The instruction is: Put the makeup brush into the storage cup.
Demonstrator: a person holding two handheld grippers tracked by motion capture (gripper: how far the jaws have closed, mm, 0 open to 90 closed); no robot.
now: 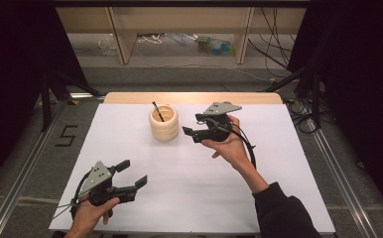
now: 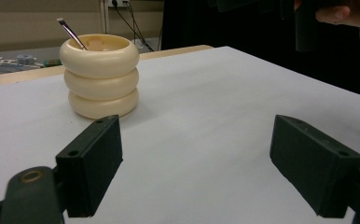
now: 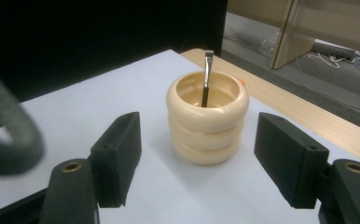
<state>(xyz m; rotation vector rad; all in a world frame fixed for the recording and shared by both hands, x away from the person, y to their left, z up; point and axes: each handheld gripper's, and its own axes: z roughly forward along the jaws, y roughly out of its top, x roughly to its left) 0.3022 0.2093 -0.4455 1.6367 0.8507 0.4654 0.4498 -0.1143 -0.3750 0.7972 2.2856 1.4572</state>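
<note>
White surface (image 1: 189, 173) on a wooden top, dark curtains at both sides, floor clutter beyond. Left claw (image 1: 130, 176) sits released near the front edge, well apart from the cup (image 1: 163, 124). Brush (image 1: 158, 111) stands inside the cup. Right claw (image 1: 195, 126) spreads released just right of the cup, nothing between its jaws.

Middle of surface (image 1: 194, 168): bare white sheet, wide passage between the two tools.
Obstacle: cream ribbed cup (image 1: 163, 124) near the far edge, with a brush (image 1: 158, 111) leaning up out of its rim.
Right tool (image 1: 193, 130): just beside the cup, jaws apart, a narrow gap to it.
Left tool (image 1: 132, 173): near corner, well apart from the cup.
</note>
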